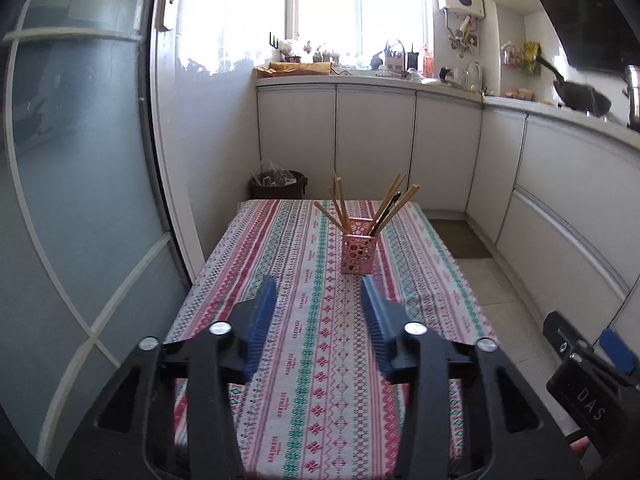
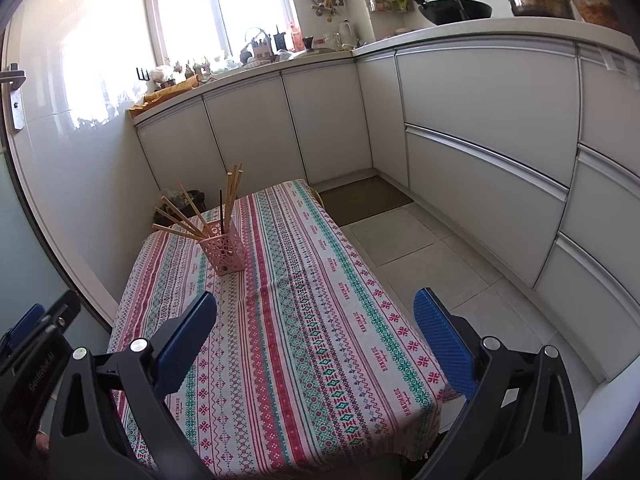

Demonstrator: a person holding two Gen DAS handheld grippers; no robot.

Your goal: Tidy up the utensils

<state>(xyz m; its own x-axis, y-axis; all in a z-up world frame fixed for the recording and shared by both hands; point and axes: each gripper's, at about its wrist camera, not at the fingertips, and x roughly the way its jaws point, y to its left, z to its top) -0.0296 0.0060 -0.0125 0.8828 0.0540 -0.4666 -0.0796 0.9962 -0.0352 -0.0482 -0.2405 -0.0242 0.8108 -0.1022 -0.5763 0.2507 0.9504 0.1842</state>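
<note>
A pink perforated holder [image 1: 358,253] stands upright on the patterned tablecloth [image 1: 304,360], near the table's far end. Several wooden chopsticks [image 1: 390,204] and one dark one stick out of it, fanned left and right. My left gripper [image 1: 320,286] is open and empty, held above the cloth just short of the holder. In the right wrist view the holder [image 2: 225,254] with its chopsticks [image 2: 188,216] stands at the far left of the cloth [image 2: 288,320]. My right gripper [image 2: 316,300] is wide open and empty over the table's near half. The right gripper also shows in the left wrist view [image 1: 592,364].
White kitchen cabinets [image 2: 480,120] run along the back and right. A dark bin [image 1: 278,185] stands behind the table. A glass door [image 1: 80,200] is at left. A brown mat [image 2: 364,200] lies on the tiled floor. A wok [image 2: 456,10] and pots sit on the counter.
</note>
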